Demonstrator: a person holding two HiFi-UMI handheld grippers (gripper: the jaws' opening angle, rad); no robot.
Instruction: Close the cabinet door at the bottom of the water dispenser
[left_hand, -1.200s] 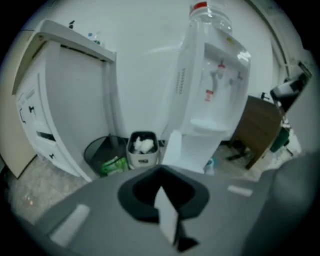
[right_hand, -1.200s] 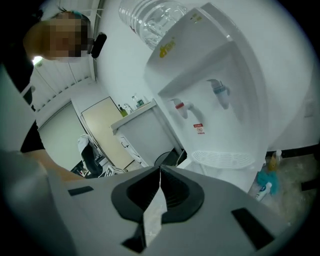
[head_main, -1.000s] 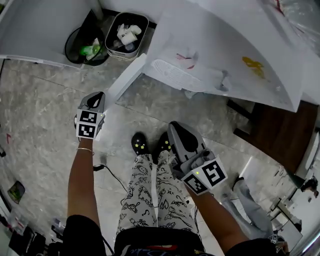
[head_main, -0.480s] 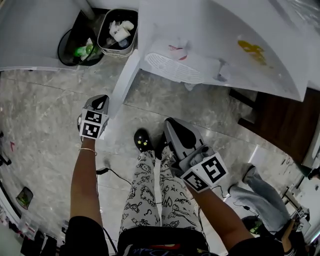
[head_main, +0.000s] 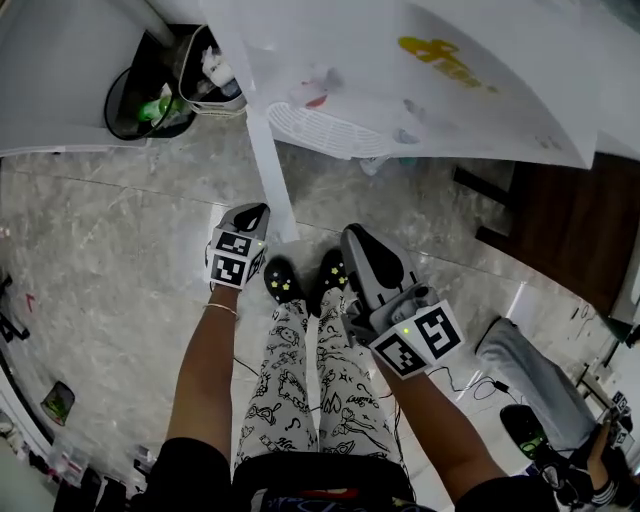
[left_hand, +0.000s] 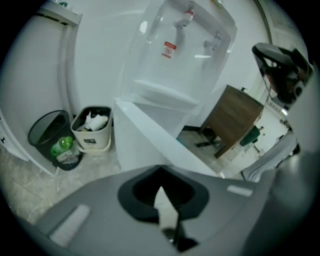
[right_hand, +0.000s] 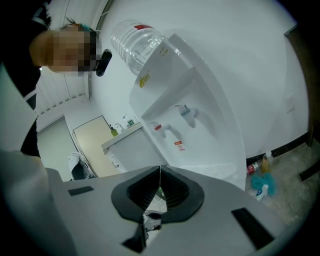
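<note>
Looking down from my head, I stand on a grey marble floor (head_main: 110, 260) facing a white water dispenser (head_main: 430, 90). Its bottom cabinet door (head_main: 270, 160) is not closed: it sticks straight out from the dispenser's front toward me and shows as a narrow white slab seen edge-on, ending just ahead of my feet. My left hand-held gripper (head_main: 250, 215) is at that free end, tip against or just beside the door's left side; I cannot tell whether it touches. Its own view shows the jaws pressed together at the tips and holding nothing, with the white door running away from them toward the dispenser. My right hand-held gripper (head_main: 356, 240) hangs over my right leg, well apart from the door, its jaws also pressed together and empty. Two waste bins (head_main: 150, 95) stand on the floor at the far left, beside the dispenser. By my reading the job is barely begun: the door has its whole swing left before it lies flush against the cabinet.
</note>
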